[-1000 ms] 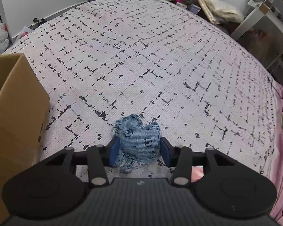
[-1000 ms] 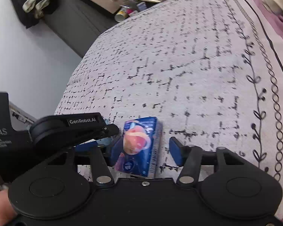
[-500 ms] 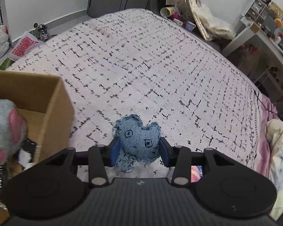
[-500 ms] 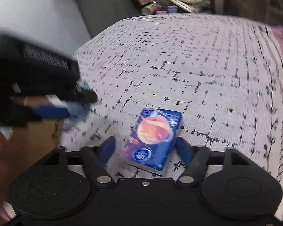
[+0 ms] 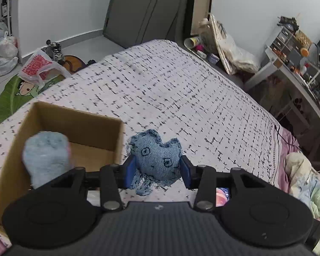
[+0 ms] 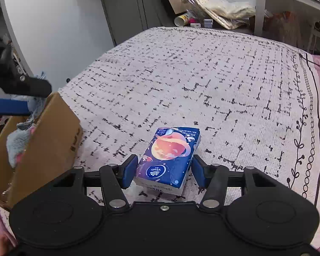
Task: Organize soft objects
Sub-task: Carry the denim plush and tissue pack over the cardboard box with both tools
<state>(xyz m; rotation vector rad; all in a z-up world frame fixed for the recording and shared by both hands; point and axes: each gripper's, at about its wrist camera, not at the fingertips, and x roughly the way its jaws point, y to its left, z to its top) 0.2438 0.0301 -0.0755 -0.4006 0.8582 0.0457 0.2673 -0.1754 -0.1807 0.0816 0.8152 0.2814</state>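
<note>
1. The bed [image 5: 181,98] fills both views, covered by a white spread with a broken black grid; a pink sheet shows along its right edge in both views.
2. A cardboard box [image 5: 79,125] stands open on the bed at the left of the left wrist view. In the right wrist view the same box [image 6: 51,136] sits left of the right tongs, one side wall facing the camera.
3. A grey-blue plush toy [image 5: 45,155] lies inside the box, with a trace of pink at its edge.
4. The left tongs [image 5: 157,171] are clamped on a small denim plush [image 5: 155,157] with stitched eyes, one blue pad pressing each side. It hangs above the bed just right of the box's near corner, frayed fringe dangling below.
5. The right tongs [image 6: 164,171] straddle a blue tissue pack [image 6: 170,155] printed with an orange planet, which lies flat on the spread. The jaws are closing on it; whether the pads already touch its sides cannot be told.
</note>
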